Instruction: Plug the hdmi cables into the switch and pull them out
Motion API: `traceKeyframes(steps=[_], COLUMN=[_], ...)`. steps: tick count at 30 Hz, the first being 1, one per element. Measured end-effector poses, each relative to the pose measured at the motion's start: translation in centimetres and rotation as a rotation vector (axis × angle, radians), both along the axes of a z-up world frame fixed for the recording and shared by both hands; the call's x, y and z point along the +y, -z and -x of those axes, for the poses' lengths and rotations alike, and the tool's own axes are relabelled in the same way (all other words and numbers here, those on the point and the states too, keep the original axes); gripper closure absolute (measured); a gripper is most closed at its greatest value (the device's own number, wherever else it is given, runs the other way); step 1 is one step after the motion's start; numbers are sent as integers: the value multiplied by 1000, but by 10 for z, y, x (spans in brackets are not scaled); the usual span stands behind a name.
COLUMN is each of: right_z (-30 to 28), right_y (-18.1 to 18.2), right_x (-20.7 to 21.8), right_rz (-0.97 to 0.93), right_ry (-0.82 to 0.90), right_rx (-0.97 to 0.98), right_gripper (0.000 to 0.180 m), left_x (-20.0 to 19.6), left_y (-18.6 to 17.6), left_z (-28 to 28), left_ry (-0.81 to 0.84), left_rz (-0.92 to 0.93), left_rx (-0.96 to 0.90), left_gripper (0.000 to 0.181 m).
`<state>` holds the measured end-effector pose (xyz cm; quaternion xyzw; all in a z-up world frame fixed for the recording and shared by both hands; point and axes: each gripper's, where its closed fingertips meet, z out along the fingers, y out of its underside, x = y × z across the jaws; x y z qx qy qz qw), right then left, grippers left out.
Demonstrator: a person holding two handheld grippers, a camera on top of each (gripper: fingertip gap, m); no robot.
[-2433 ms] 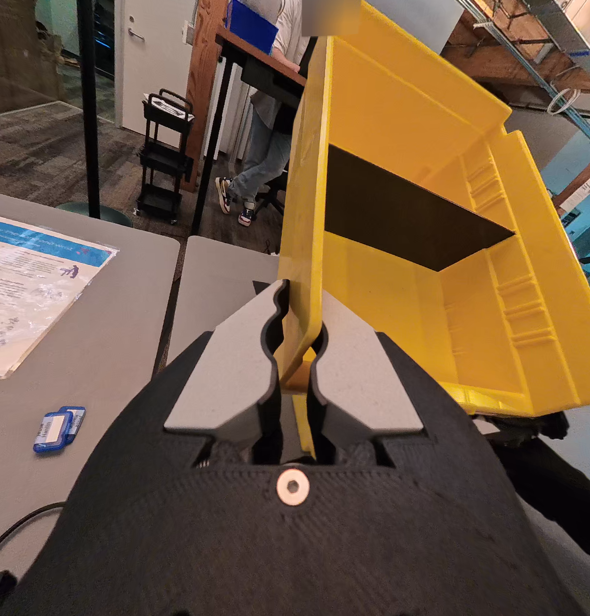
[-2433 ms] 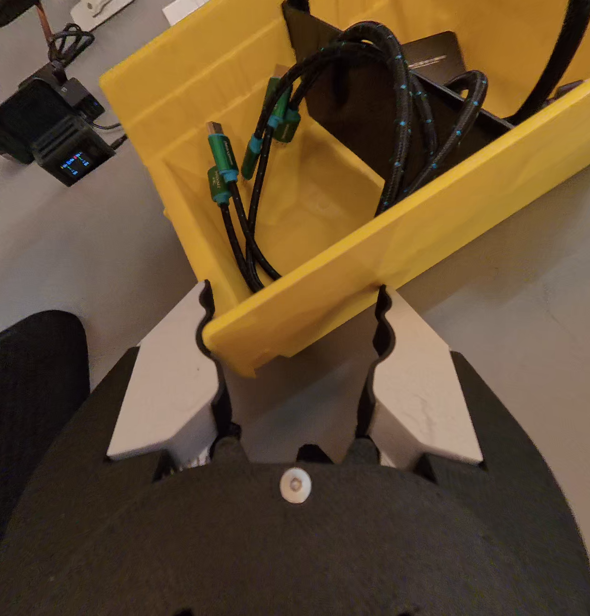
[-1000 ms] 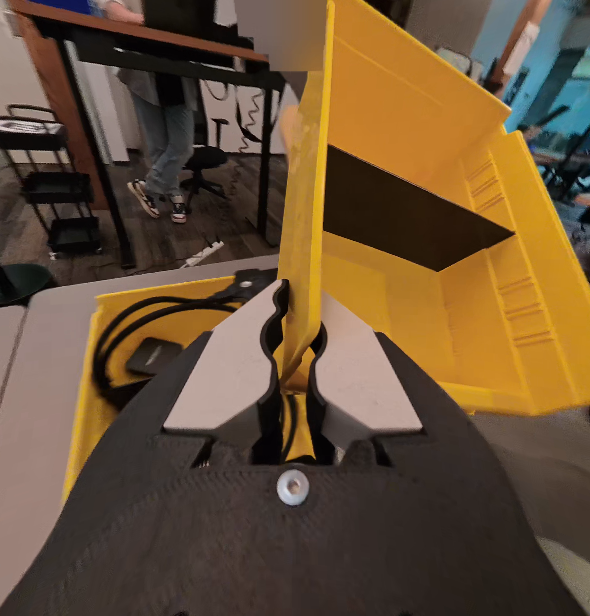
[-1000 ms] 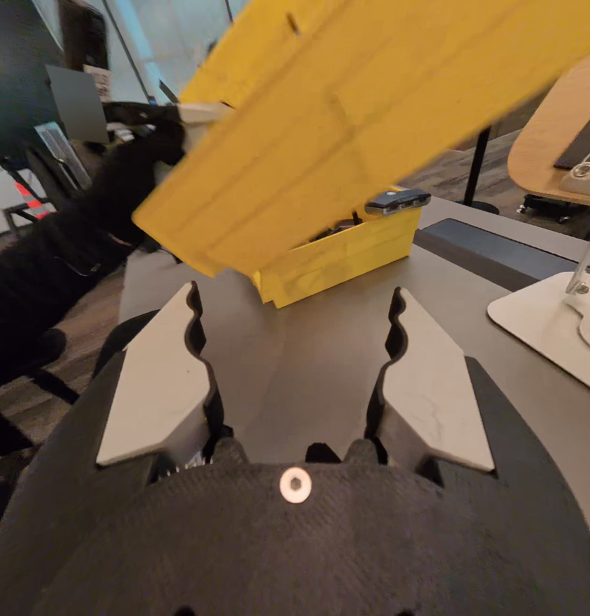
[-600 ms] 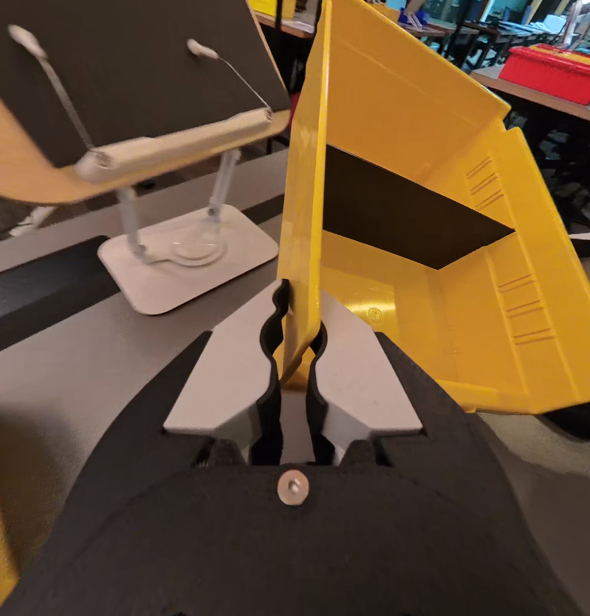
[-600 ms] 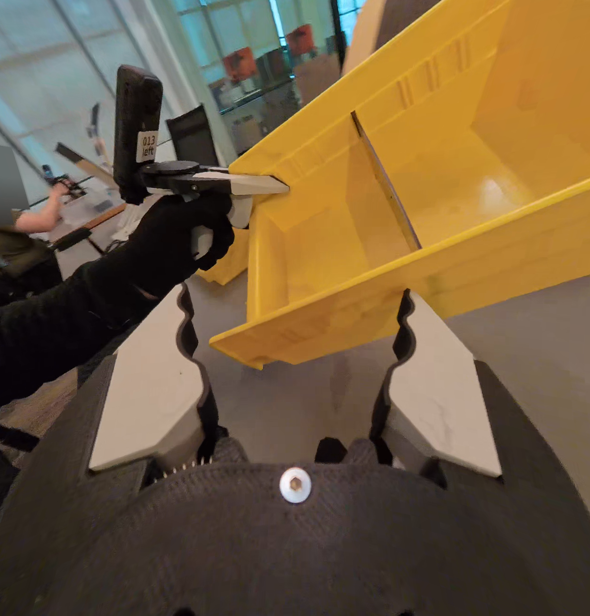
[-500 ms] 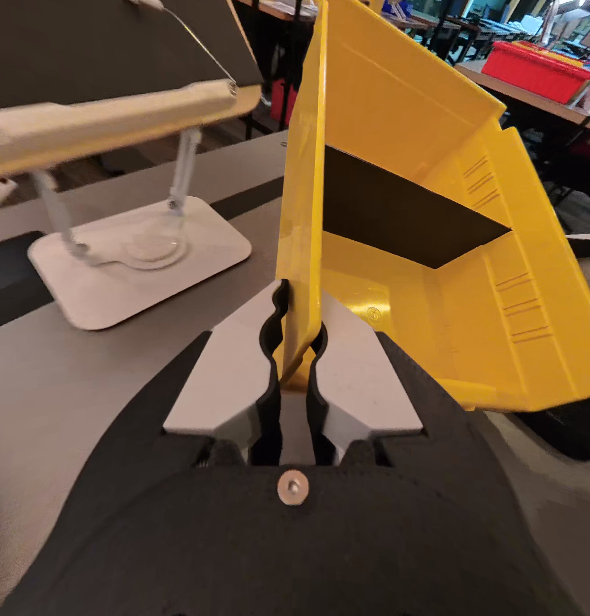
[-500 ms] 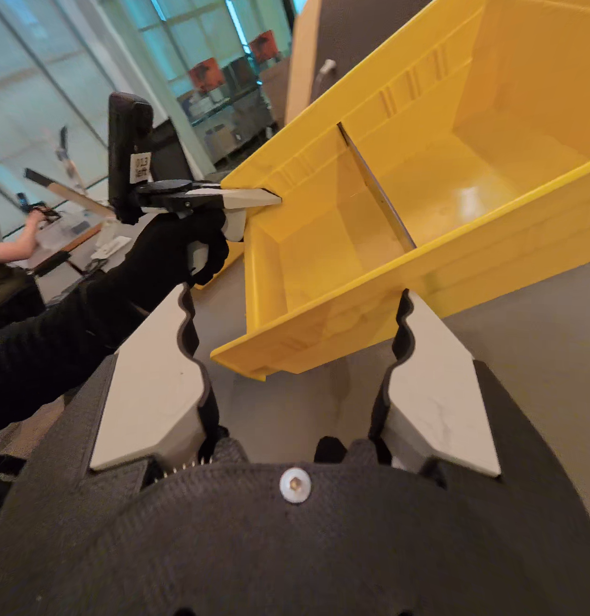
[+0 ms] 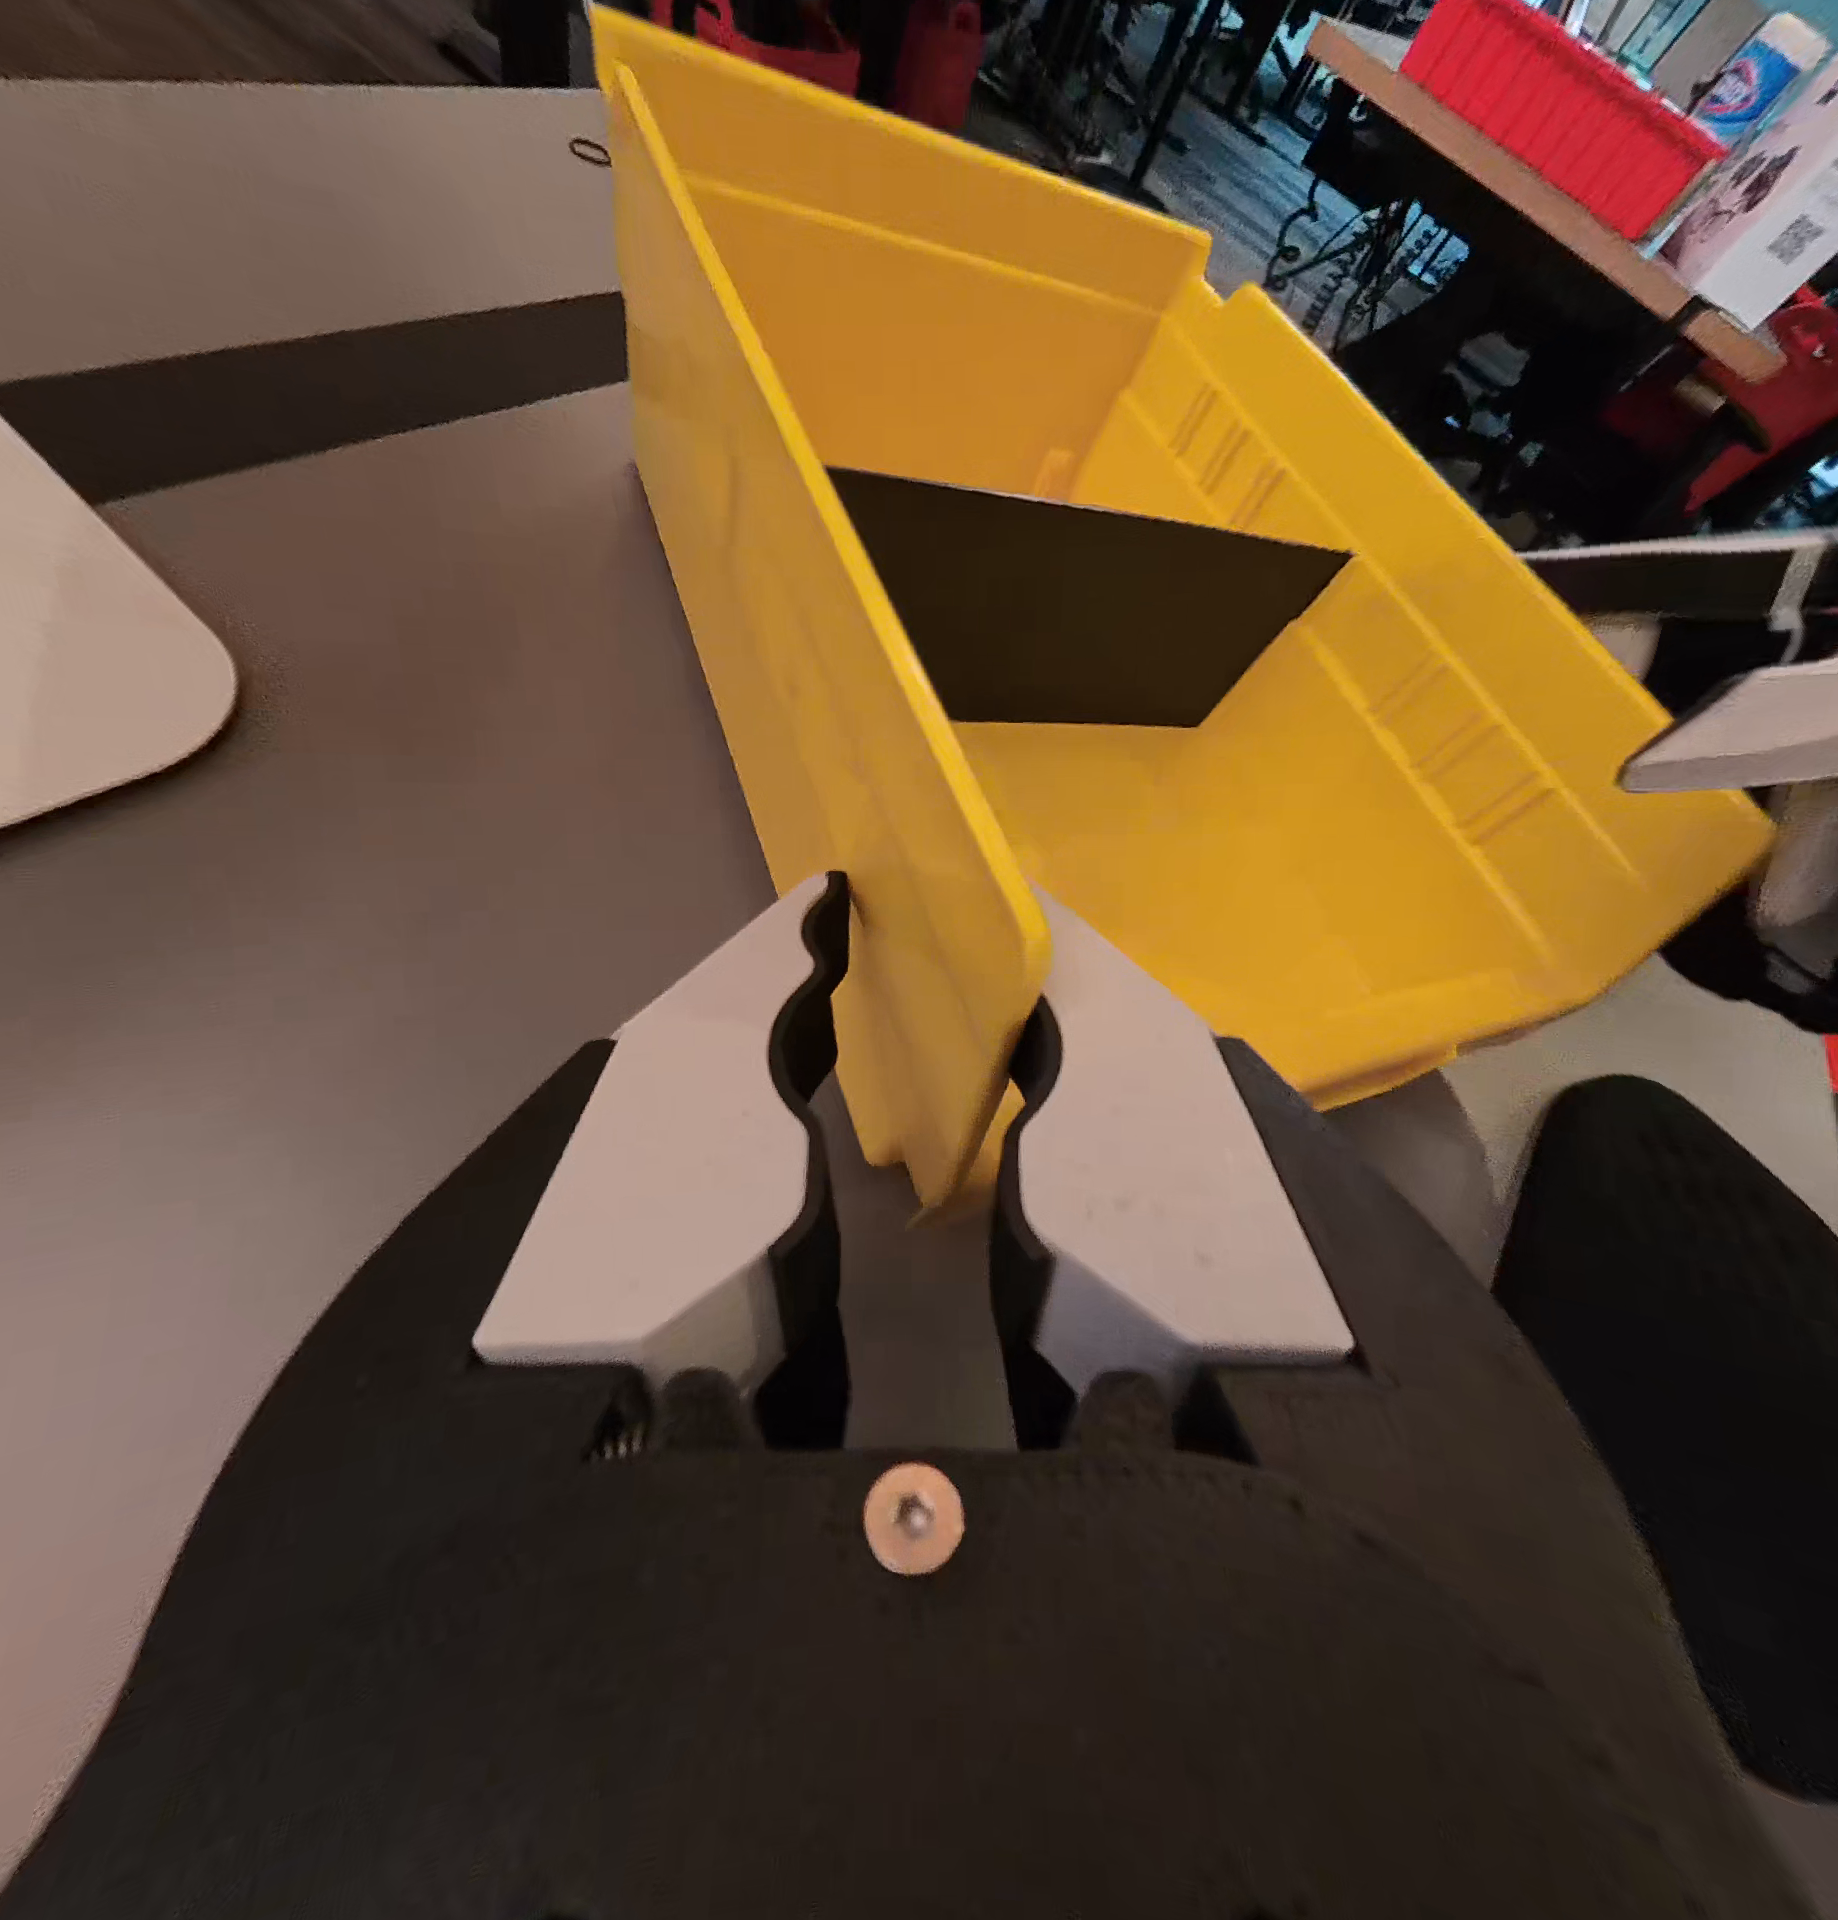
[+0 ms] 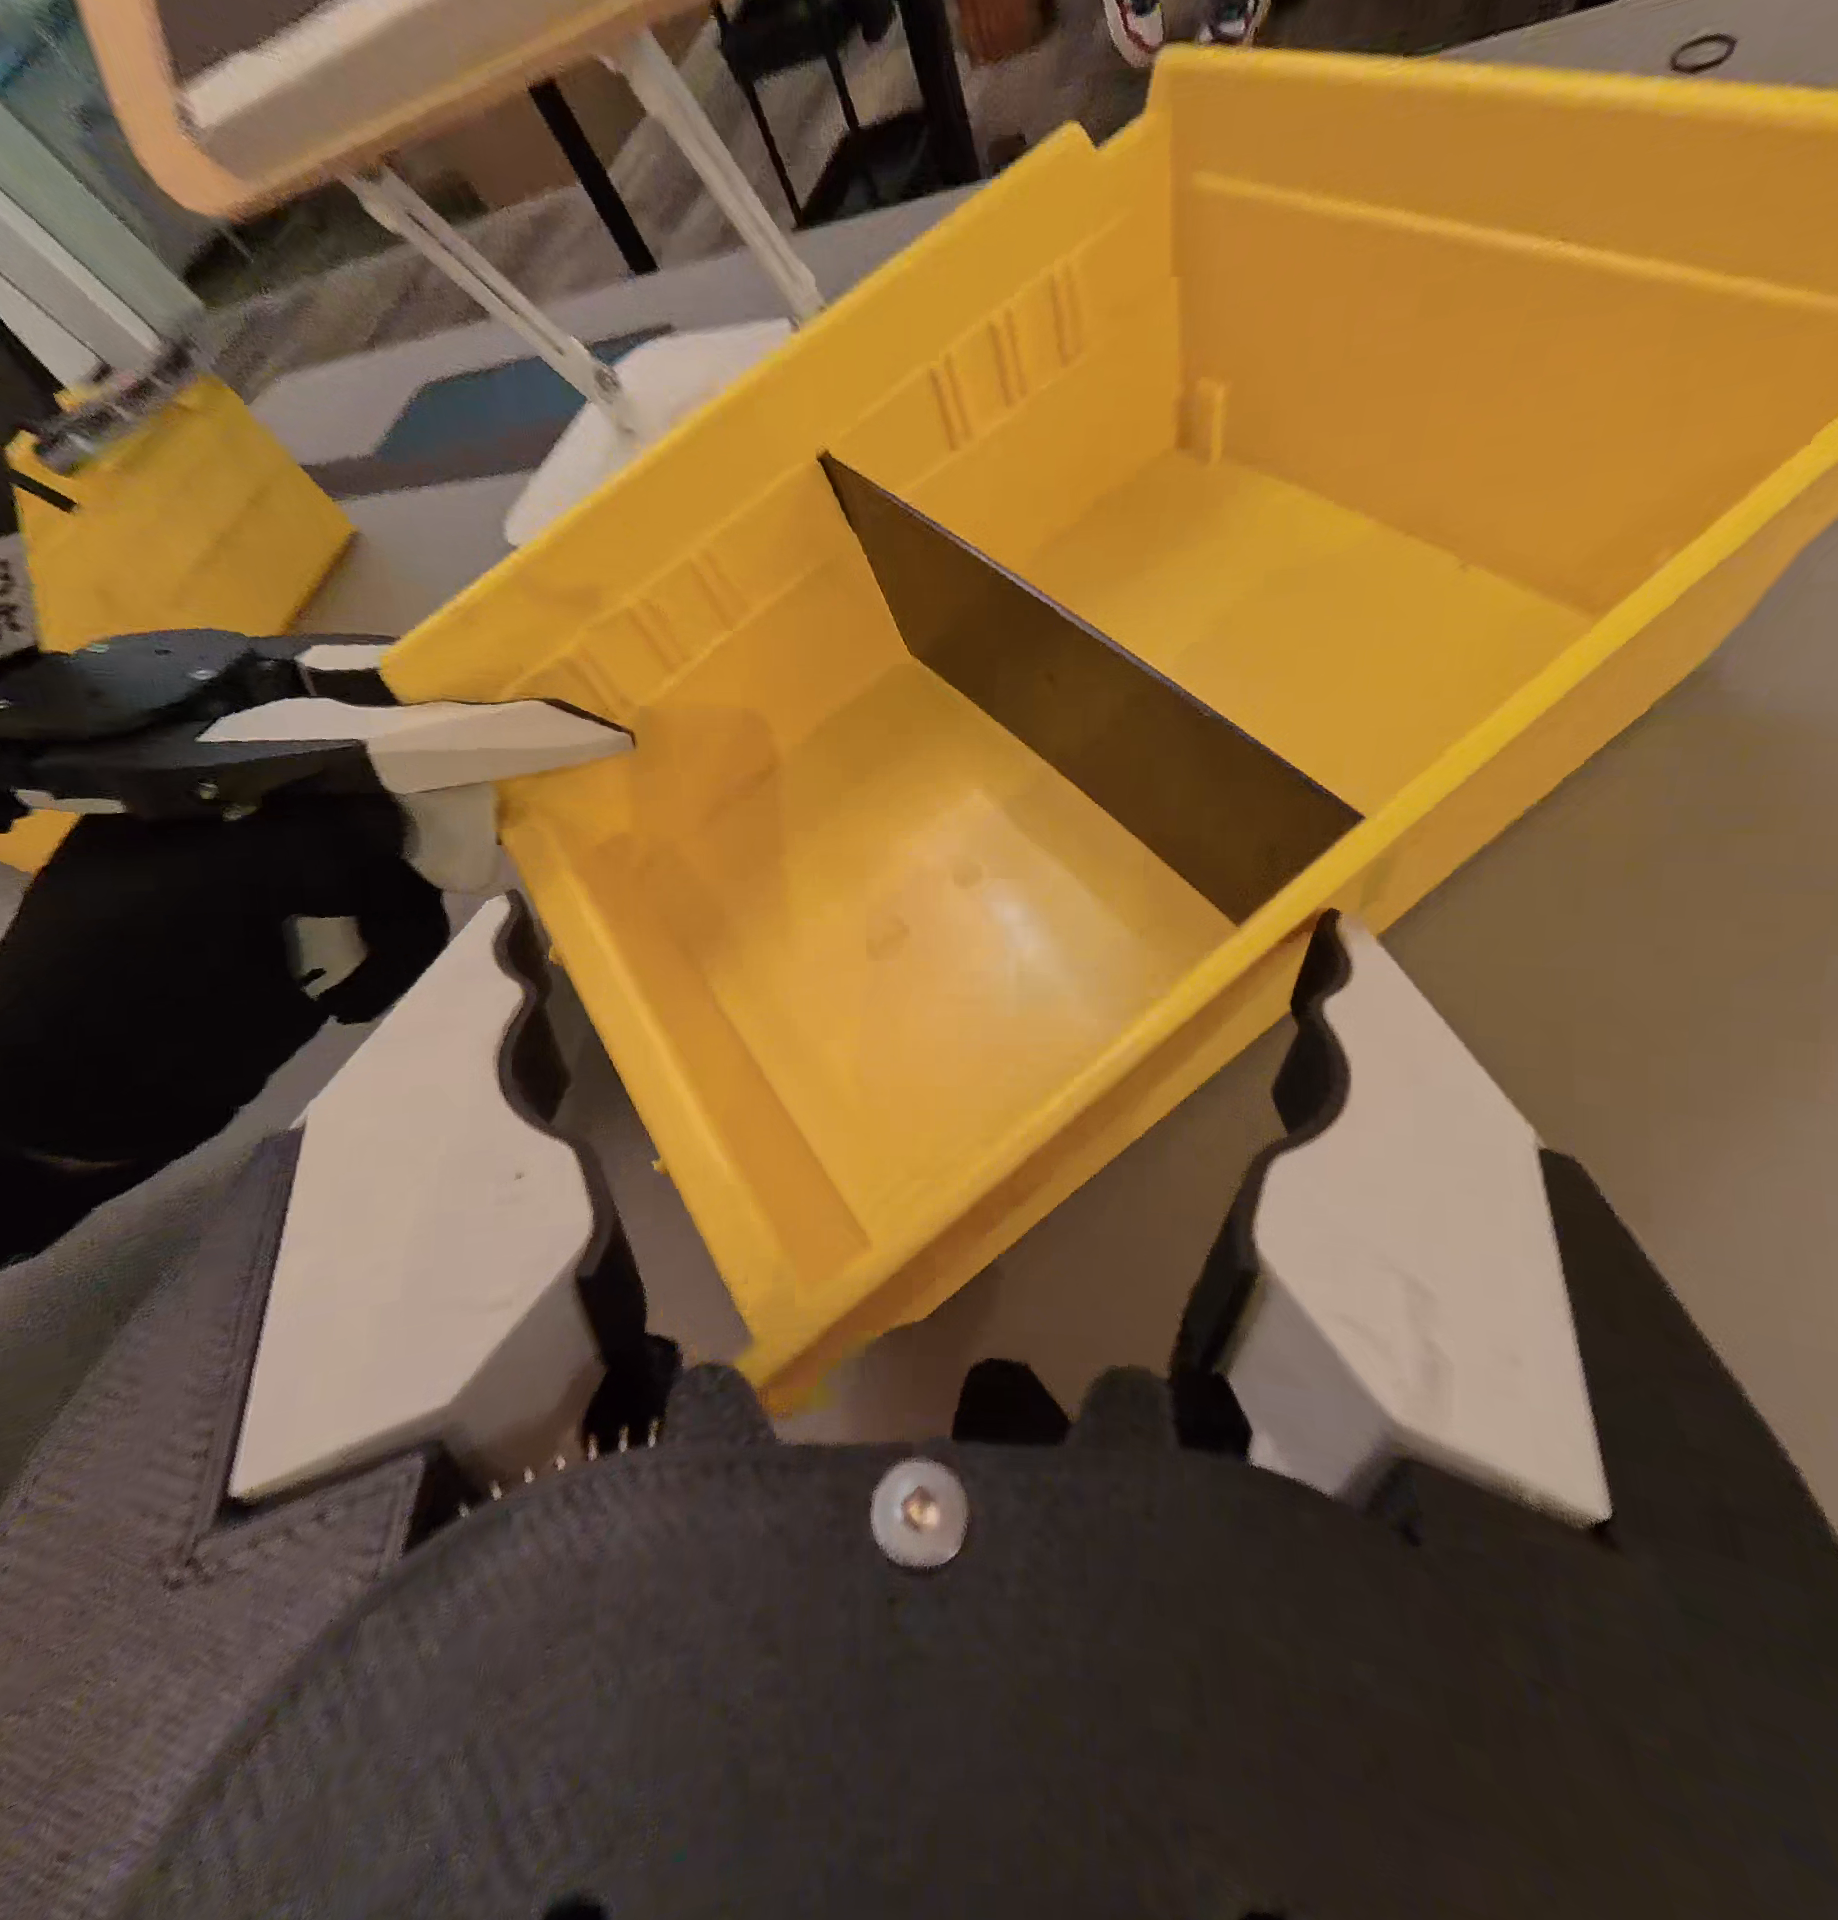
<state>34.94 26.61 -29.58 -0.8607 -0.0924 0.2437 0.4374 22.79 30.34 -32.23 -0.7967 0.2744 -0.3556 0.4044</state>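
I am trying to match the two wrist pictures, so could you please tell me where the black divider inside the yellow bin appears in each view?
Left wrist view: the black divider sits right of centre in the upper half, crossing the yellow bin beyond the wall between the left gripper's jaws.
Right wrist view: it runs diagonally through the middle, from upper left to lower right, splitting the bin into two empty compartments.
Shared landmark: the bin's ribbed side wall.

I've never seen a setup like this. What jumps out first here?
A big yellow bin, empty, split by a black divider, fills both views. The left gripper has its jaws around the bin's side wall; the right gripper is open at its near corner.
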Motion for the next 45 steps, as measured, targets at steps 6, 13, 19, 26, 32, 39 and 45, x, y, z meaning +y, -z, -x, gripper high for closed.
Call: traceKeyframes(steps=[6,13,19,26,32,39,45], right_z=[-45,-104,-145,-174,-195,-153,34], right_y=[3,15,16,18,5,-106,-148], right_x=[38,78,111,146,153,125,99], right_rz=[-3,65,88,61,35,-323,-525], right_ry=[39,37,-5,21,122,139,-209], right_rx=[-52,-166,-224,-280,-366,-544,-473], right_gripper=[46,71,80,85,72,78,86], left_x=[-8,-5,-14,11,9,-14,-16], left_y=[7,5,2,0,-9,-54,-65], left_z=[-42,-94,-137,-167,-168,-95,25], left_ry=[23,67,117,90,126,131,48], left_rz=[-29,33,75,109,101,-29,-182], left_rx=[28,-35,-84,-122,-165,-186,-8], left_gripper=[144,129,125,122,114,113,118])
